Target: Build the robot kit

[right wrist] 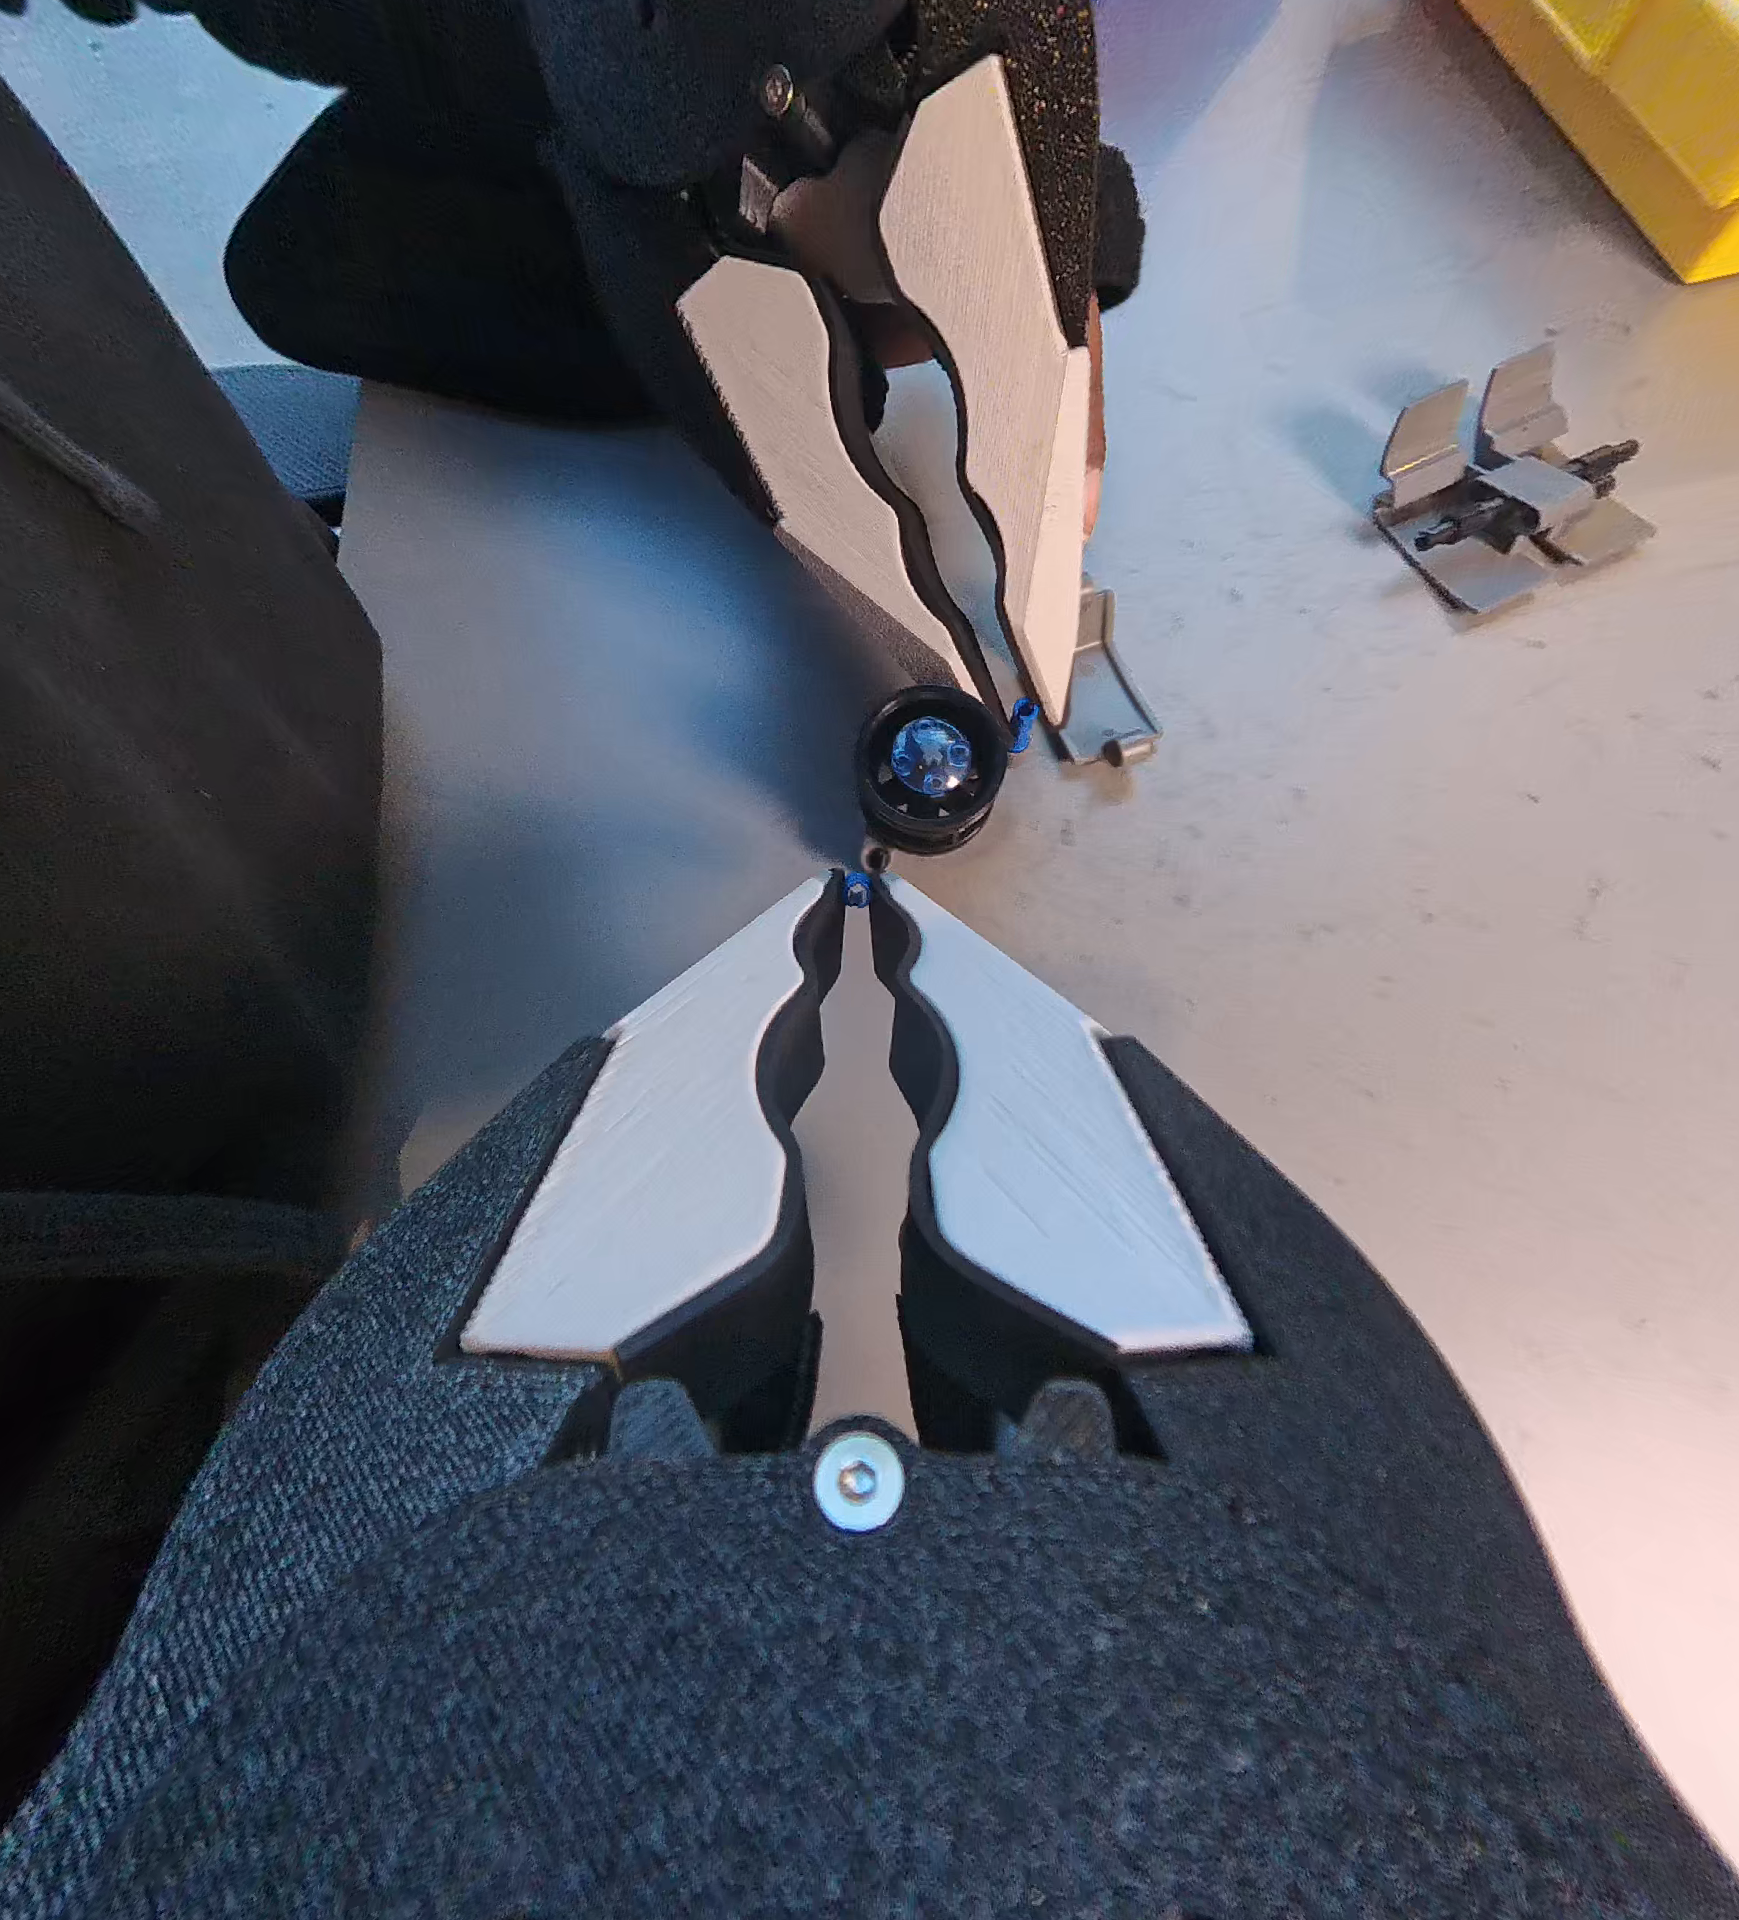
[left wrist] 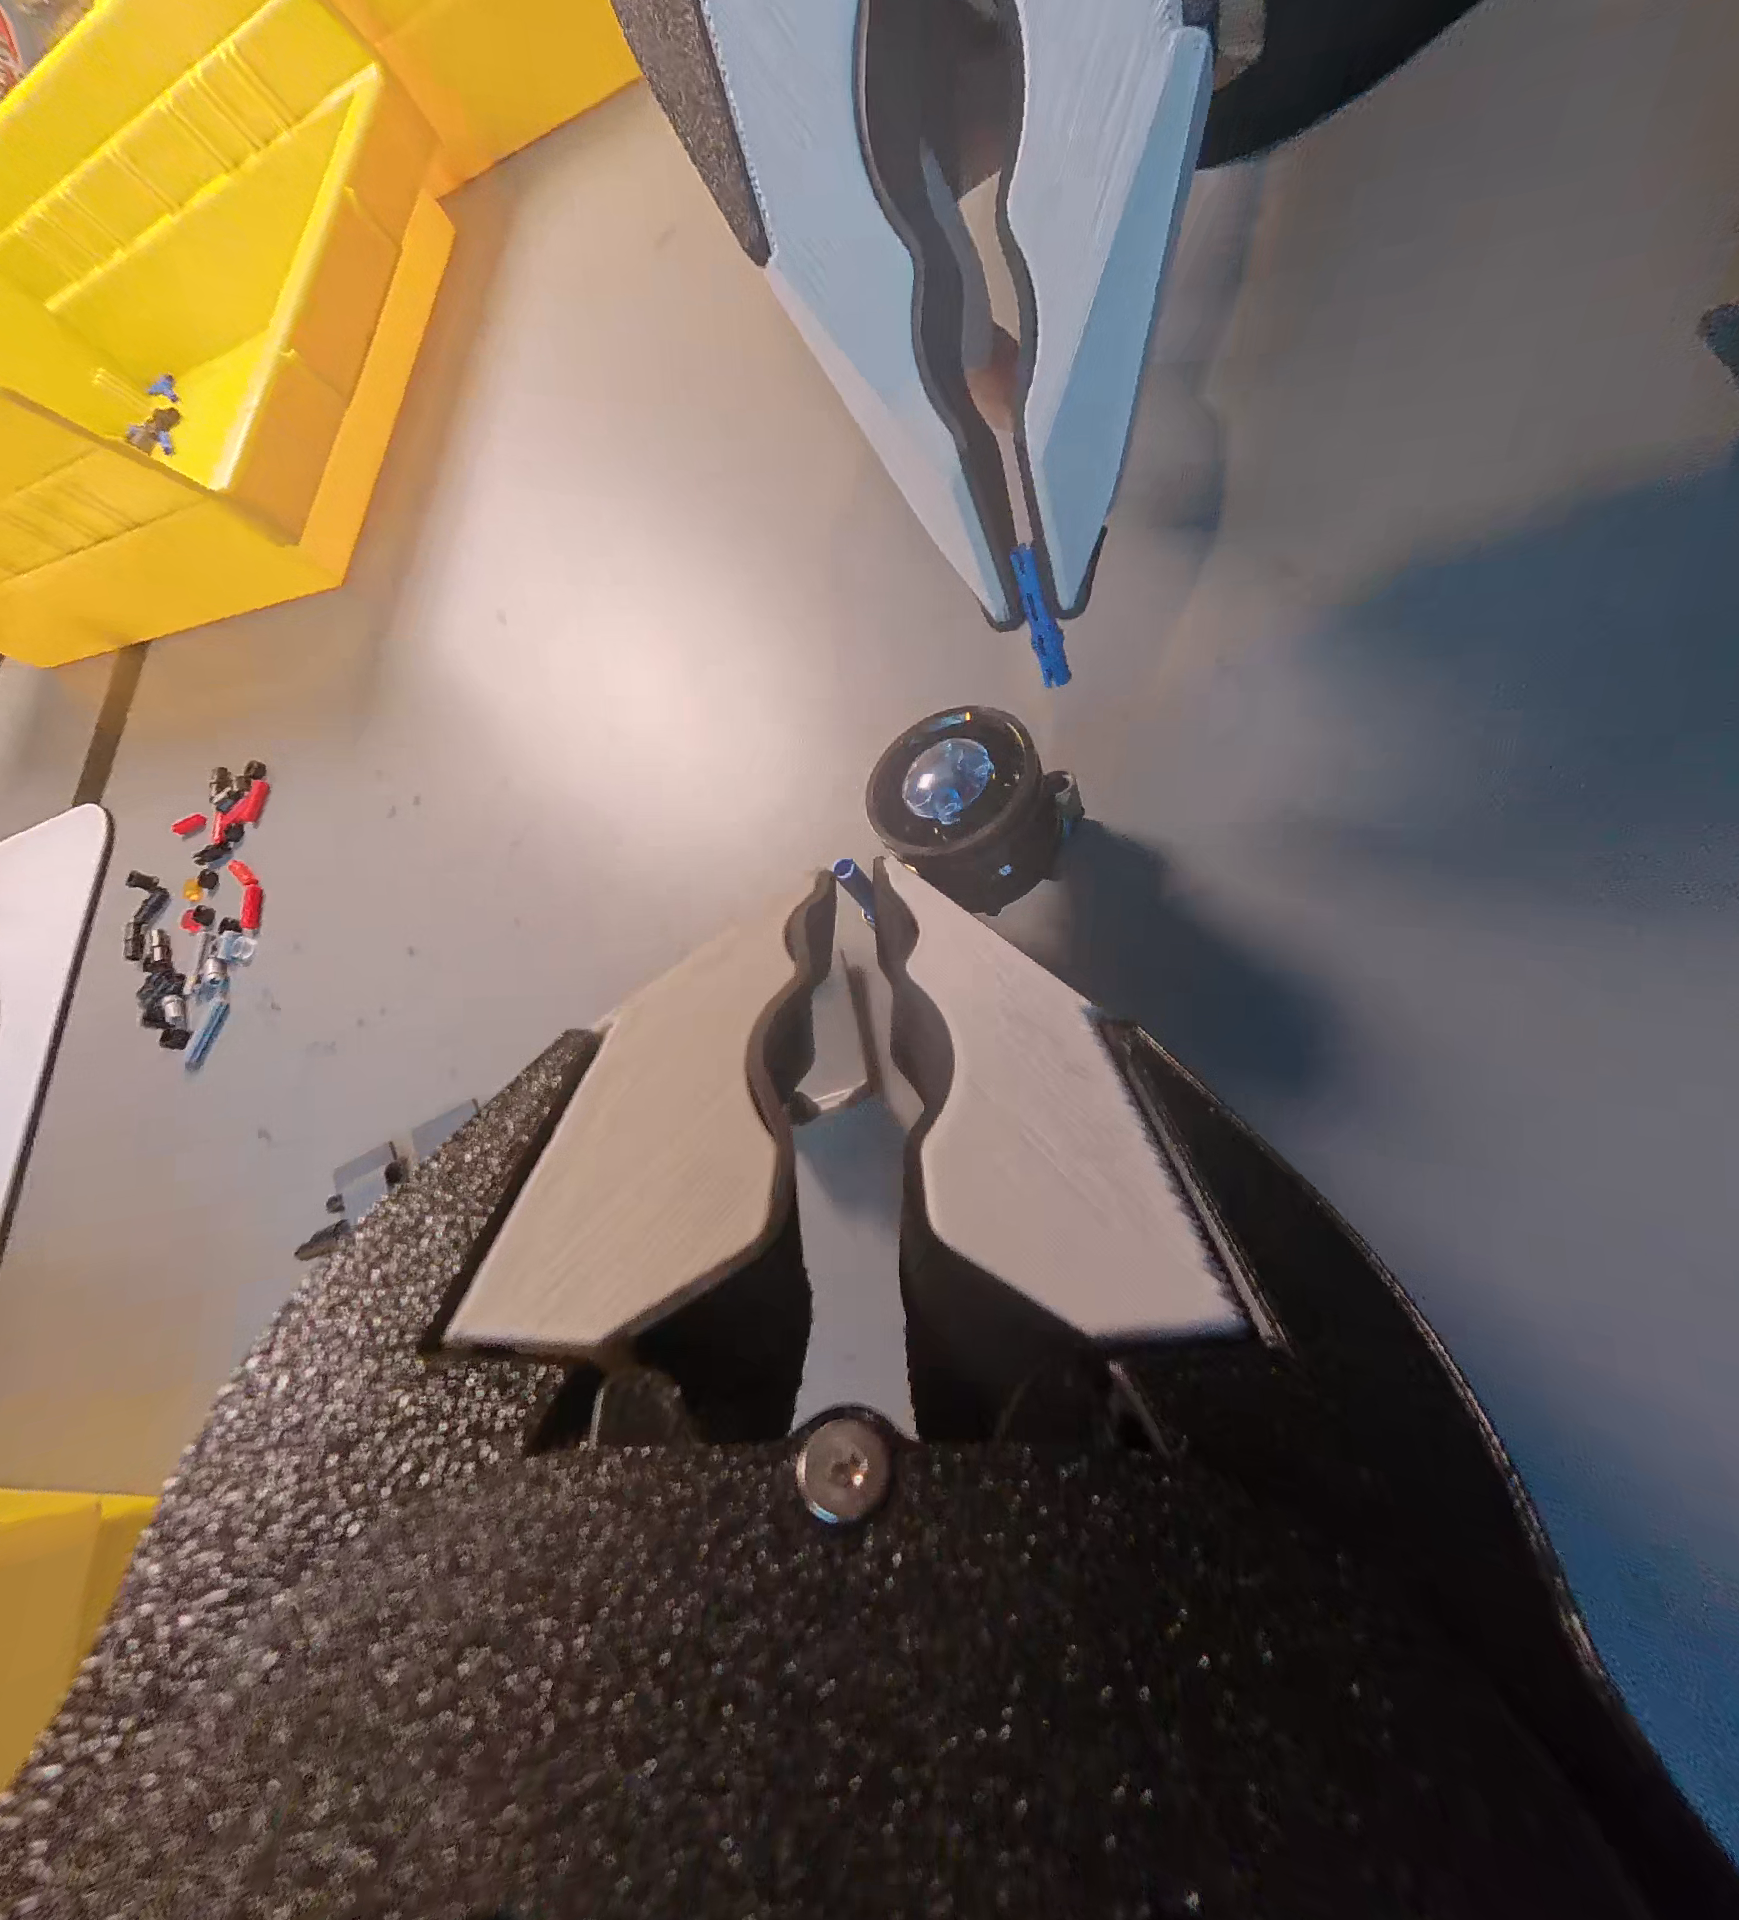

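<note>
A black wheel (left wrist: 964,800) with a clear blue hub stands on the grey table between the two grippers; it also shows in the right wrist view (right wrist: 932,769). My left gripper (left wrist: 854,883) is shut on a small blue pin (left wrist: 852,885), right beside the wheel's near-left rim. My right gripper (right wrist: 857,888) is shut on a longer blue pin (left wrist: 1041,623), its tip a little short of the wheel. The right gripper (left wrist: 1036,613) comes in from the far side, facing the left one (right wrist: 1016,717). A grey panel piece (right wrist: 1104,686) lies on the table under the left fingers.
Yellow bins (left wrist: 169,312) stand at the far left, one holding a few small parts. A pile of small red, black and grey parts (left wrist: 200,904) lies beside a white board (left wrist: 13,1039). A grey panel assembly (right wrist: 1509,488) and another yellow bin (right wrist: 1675,125) are nearby. A person in black (right wrist: 117,727) sits close. The gap from one gripper's tips to the other's is roughly 5 centimeters.
</note>
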`<state>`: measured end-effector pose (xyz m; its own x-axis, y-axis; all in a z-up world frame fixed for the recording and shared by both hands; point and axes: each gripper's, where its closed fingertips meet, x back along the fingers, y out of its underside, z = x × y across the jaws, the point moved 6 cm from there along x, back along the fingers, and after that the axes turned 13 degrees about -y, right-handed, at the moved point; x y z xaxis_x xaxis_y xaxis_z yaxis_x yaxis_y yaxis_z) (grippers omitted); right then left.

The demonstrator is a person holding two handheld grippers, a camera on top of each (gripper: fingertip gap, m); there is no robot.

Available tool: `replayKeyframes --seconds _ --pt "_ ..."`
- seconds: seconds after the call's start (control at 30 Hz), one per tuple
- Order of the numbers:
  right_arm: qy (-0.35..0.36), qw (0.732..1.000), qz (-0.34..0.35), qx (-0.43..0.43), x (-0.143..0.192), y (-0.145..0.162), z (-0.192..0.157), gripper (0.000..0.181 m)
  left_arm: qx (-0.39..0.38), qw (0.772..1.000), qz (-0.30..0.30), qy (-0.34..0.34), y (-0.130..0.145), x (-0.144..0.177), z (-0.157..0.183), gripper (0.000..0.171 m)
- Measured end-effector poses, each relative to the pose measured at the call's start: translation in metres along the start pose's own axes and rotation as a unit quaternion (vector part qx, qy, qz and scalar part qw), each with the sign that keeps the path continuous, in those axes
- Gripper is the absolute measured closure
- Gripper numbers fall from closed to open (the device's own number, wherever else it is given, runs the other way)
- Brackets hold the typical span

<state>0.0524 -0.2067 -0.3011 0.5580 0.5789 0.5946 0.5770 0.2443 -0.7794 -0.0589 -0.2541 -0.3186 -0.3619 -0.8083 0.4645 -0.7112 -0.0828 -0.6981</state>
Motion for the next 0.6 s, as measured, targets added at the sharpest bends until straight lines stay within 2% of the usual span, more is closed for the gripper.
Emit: replayKeyframes --seconds 0.23,0.6 --pt "0.009 0.999 -0.043 -0.007 -0.015 -0.006 0.004 0.177 -0.014 0.997 0.0 -0.071 0.001 0.008 0.01 0.165" --pt "0.014 0.993 -0.118 -0.023 -0.027 -0.016 0.006 0.177 -0.019 0.997 -0.004 -0.071 0.008 0.014 0.011 0.165"
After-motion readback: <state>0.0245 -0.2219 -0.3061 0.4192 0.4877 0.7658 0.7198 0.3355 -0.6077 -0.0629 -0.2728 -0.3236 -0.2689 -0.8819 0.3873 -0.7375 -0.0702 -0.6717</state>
